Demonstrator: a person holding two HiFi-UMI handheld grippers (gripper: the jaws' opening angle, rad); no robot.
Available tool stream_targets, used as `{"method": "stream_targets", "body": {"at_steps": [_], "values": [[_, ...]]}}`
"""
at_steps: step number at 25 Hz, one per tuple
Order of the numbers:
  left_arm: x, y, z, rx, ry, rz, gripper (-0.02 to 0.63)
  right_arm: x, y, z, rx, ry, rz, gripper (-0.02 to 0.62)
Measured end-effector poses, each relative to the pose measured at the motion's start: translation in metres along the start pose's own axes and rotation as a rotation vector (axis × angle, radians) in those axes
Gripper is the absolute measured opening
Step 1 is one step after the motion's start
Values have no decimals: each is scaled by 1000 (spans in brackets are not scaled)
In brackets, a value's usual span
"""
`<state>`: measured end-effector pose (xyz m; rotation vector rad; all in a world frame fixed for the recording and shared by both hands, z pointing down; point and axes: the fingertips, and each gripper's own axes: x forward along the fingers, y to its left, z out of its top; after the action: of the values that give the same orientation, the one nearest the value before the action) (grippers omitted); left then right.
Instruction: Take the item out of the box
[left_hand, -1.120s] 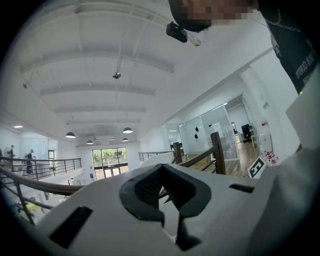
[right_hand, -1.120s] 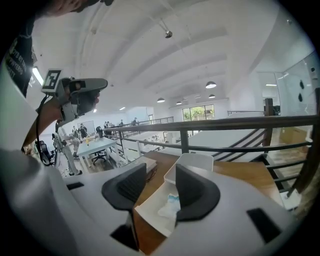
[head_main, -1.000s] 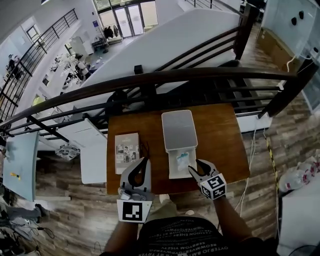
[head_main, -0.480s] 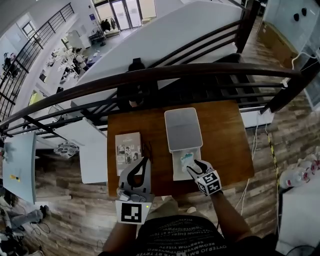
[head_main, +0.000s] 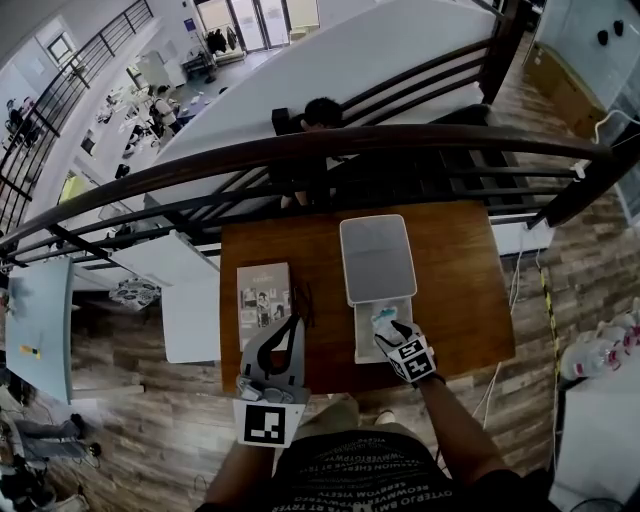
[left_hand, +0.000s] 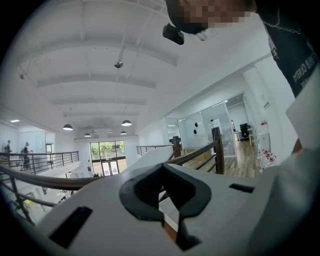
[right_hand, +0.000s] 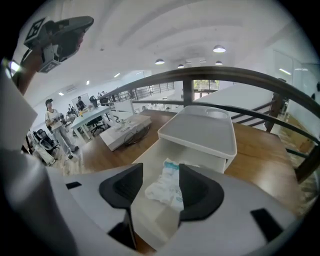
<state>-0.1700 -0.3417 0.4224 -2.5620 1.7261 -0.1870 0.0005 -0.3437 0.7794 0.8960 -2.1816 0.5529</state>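
Item: white crumpled packet (right_hand: 167, 189) lies in the open box (head_main: 362, 345), mid-bench (head_main: 450, 280) | Right: your right tongs (right_hand: 161, 186) released, jaws just opening, straddling the packet, pads not pressing | Left: your left tongs (head_main: 292, 322) clenched, empty, at the bench's near edge, beside booklet (head_main: 264, 300)

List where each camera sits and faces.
Head view: head-mounted, steeply down onto brown wooden table; shows forearms, left hand-held gripper, right hand-held gripper.
Left gripper view: gripper-mounted, level, toward dark railing; shows its touching jaws, person's shirt.
Right gripper view: gripper-mounted, angled down into open white box; jaws, just opened wider, frame crumpled white-teal item, ungripped.
Head and right share box, item.
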Motion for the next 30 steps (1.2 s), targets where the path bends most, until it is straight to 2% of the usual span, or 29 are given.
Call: {"method": "stream_targets", "body": {"at_steps": [5, 10, 17, 21, 24, 28, 30], "values": [[0, 10, -7, -8, 11, 2, 5, 25, -1, -14, -39, 91, -16, 230], [5, 12, -10, -5, 18, -3, 5, 42, 0, -32, -73, 237, -10, 275], [2, 11, -15, -10, 16, -7, 5, 59, 1, -46, -152, 364, -50, 272], [-3, 9, -11, -10, 13, -4, 5, 64, -2, -55, -205, 433, -81, 213], [-8, 5, -7, -8, 7, 3, 5, 63, -3, -60, -237, 445, -83, 158], [-20, -4, -3, -3, 0, 8, 5, 52, 0, -56, -268, 411, -80, 102], [-30, -5, -1, -2, -2, 13, 5, 45, 7, -50, -234, 363, -74, 88]]}}
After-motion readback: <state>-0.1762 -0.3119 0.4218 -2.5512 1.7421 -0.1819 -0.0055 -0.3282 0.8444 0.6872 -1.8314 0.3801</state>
